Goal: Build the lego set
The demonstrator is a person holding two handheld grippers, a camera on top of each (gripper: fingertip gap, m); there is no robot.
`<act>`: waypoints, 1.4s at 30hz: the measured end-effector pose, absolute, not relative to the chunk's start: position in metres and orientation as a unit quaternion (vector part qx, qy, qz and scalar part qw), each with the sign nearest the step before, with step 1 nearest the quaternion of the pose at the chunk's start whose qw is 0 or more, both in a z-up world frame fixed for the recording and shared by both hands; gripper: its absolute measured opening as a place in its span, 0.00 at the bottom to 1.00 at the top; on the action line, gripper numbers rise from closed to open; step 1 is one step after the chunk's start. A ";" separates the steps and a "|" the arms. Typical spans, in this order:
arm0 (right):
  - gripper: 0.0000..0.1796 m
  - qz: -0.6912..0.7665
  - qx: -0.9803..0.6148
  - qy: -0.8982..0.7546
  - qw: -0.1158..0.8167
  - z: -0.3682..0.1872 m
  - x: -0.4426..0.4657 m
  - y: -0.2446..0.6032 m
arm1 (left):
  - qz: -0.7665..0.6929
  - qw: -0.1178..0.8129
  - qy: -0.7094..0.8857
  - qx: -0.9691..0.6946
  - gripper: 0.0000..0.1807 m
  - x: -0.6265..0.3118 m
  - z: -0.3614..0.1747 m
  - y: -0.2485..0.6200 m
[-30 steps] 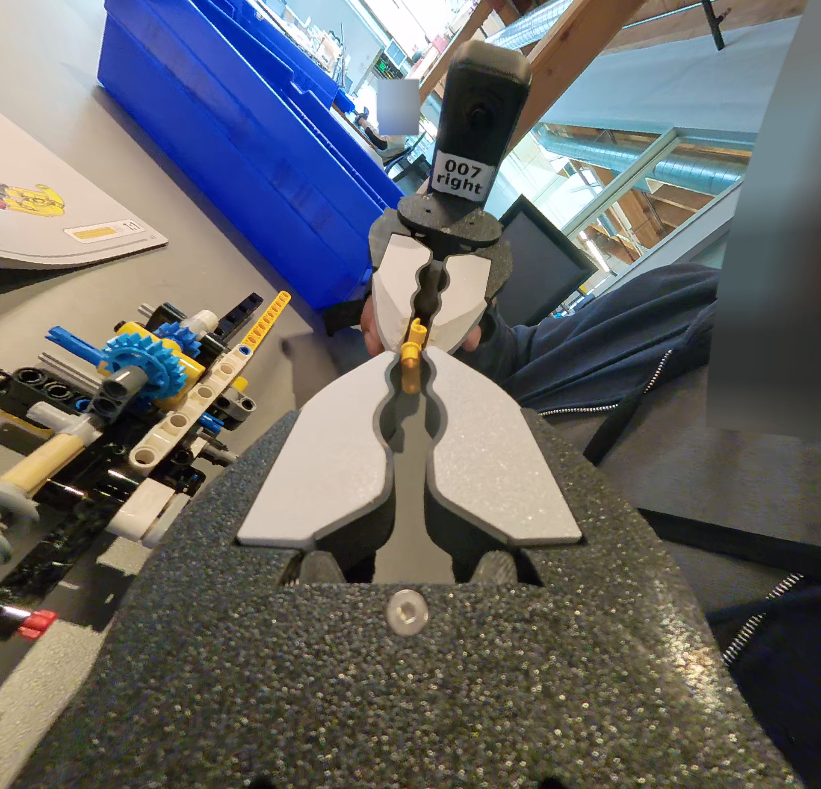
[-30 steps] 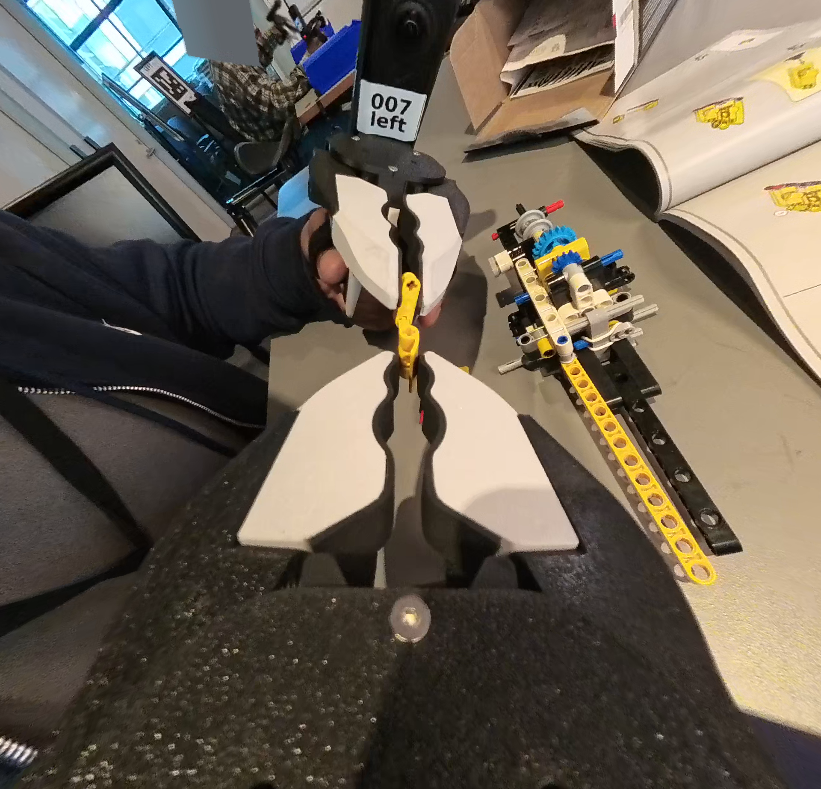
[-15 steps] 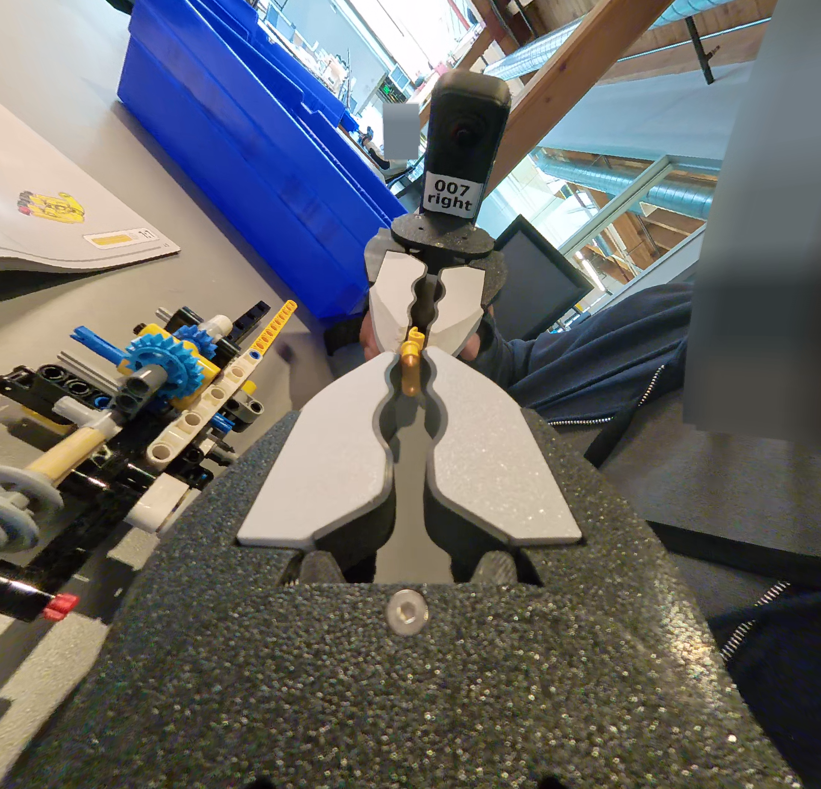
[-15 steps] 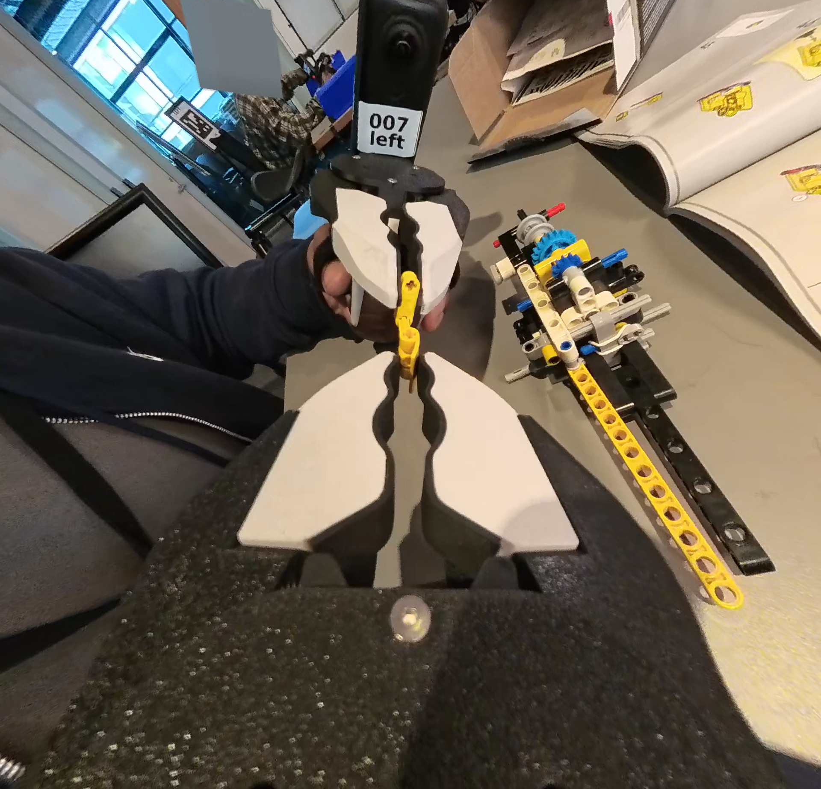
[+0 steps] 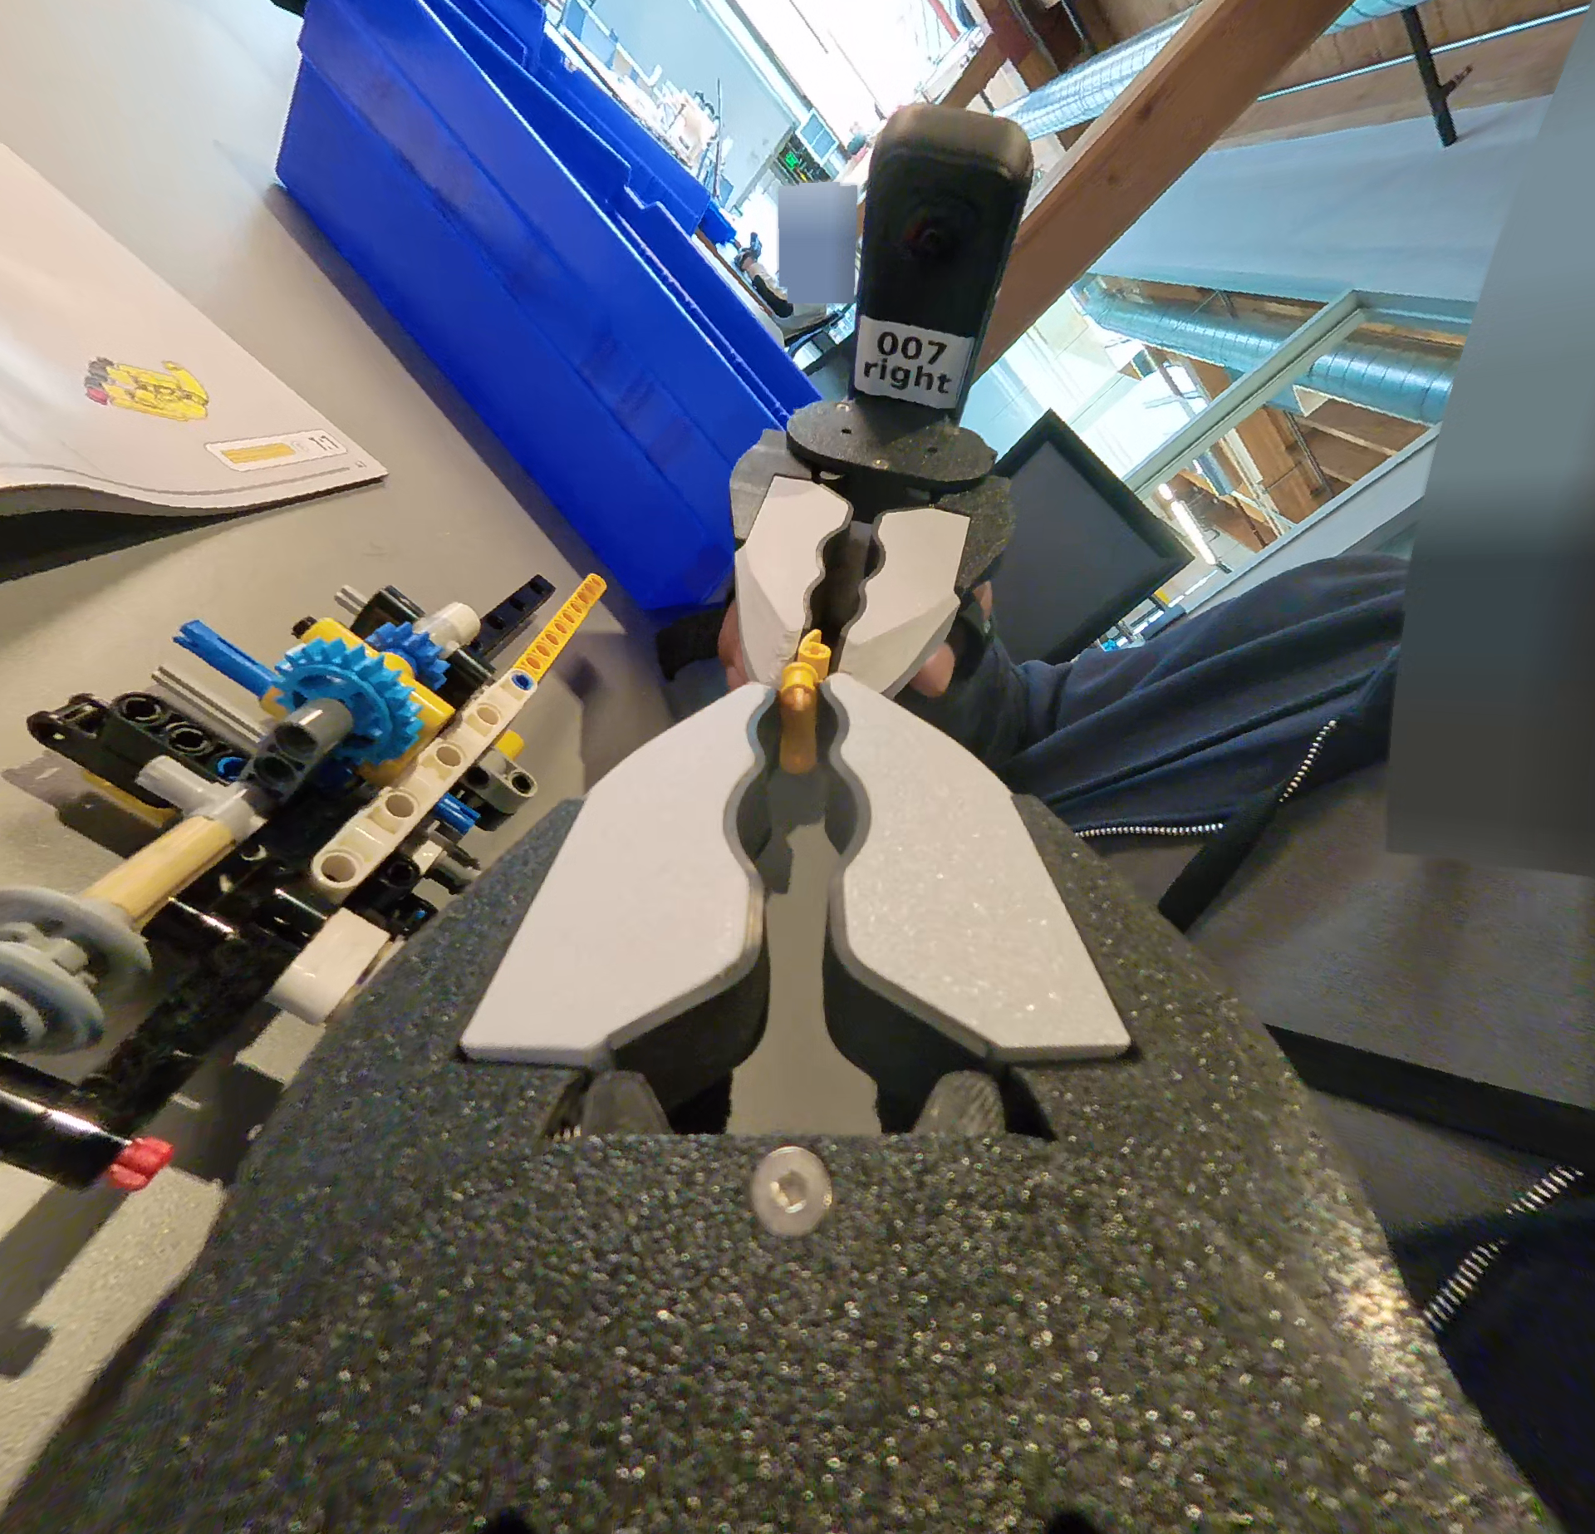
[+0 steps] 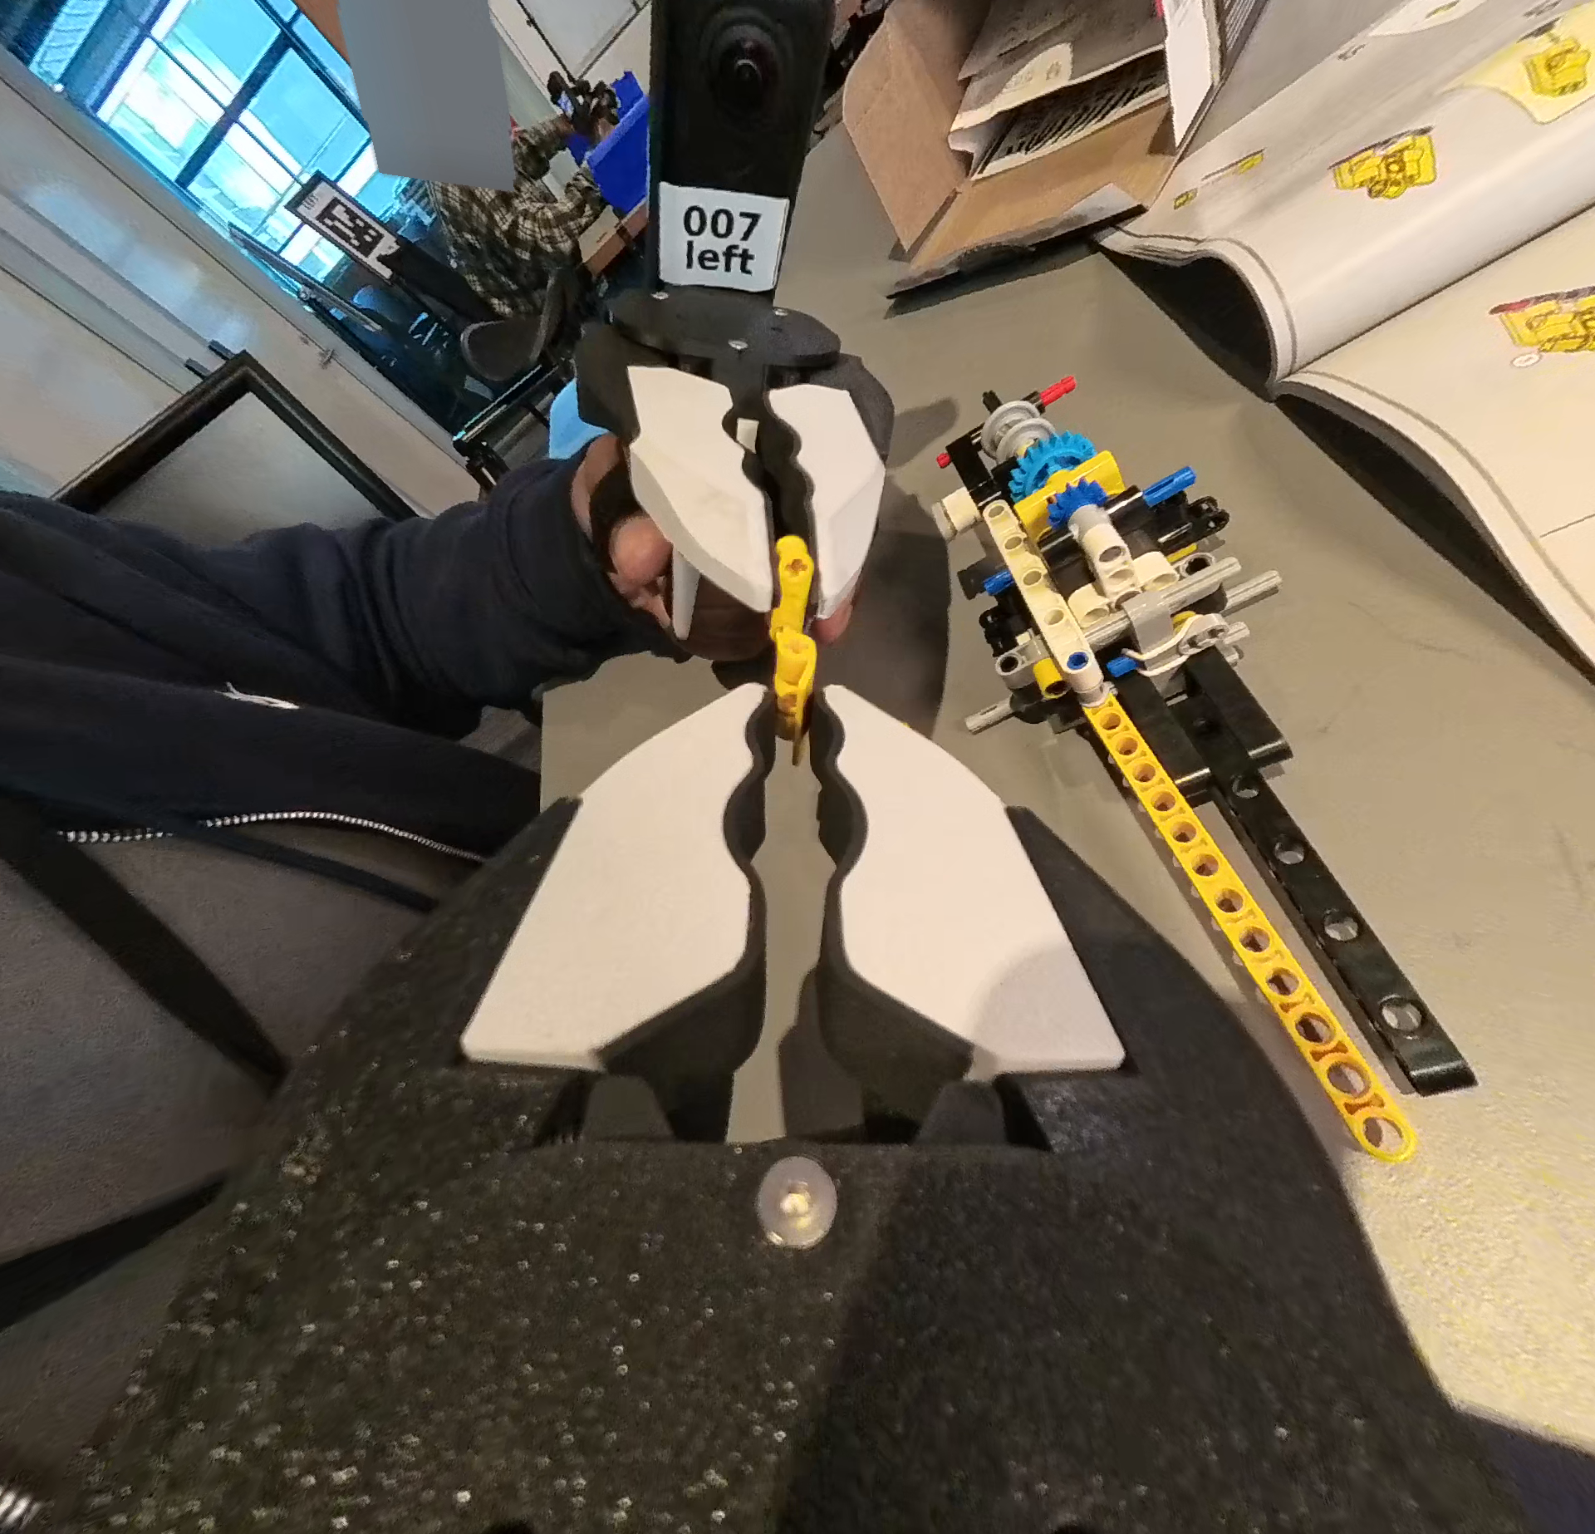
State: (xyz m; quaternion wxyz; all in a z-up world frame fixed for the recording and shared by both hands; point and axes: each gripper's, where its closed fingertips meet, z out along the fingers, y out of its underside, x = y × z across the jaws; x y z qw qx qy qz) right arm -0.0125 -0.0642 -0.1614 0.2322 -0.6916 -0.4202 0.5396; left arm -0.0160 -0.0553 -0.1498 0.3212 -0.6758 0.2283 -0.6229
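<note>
My left gripper (image 5: 798,703) is shut on a small yellow lego piece (image 5: 796,728). My right gripper (image 6: 794,703) is shut on a second small yellow piece (image 6: 794,677). The two grippers face each other tip to tip above the table edge, and the two yellow pieces meet end to end between them. The right gripper (image 5: 811,659) shows opposite in the left wrist view, and the left gripper (image 6: 790,608) with its piece (image 6: 792,573) shows in the right wrist view. The part-built lego model (image 5: 362,741) (image 6: 1096,577) lies on the grey table beside them.
A long yellow beam (image 6: 1226,897) and a black beam (image 6: 1320,914) stick out of the model. Blue bins (image 5: 518,284) stand behind. An open instruction booklet (image 5: 129,387) (image 6: 1381,197) and a cardboard box (image 6: 1018,111) lie on the table. A dark sleeve (image 6: 302,595) is on the left. The grippers are tip to tip, or close to it.
Both grippers have stayed shut and tip to tip on the yellow pieces. The pair has shifted a little relative to the model, which now shows larger in both views.
</note>
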 end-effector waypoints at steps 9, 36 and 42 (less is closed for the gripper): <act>0.04 0.545 -0.693 -0.405 0.241 -0.159 -0.017 -0.061 | -0.630 0.333 0.209 -0.669 0.04 -0.020 -0.146 -0.050; 0.04 0.575 -0.687 -0.351 0.273 -0.150 -0.023 -0.051 | -0.640 0.383 0.154 -0.649 0.04 -0.024 -0.134 -0.039; 0.04 0.591 -0.675 -0.352 0.268 -0.145 -0.025 -0.055 | -0.670 0.363 0.148 -0.630 0.04 -0.022 -0.130 -0.043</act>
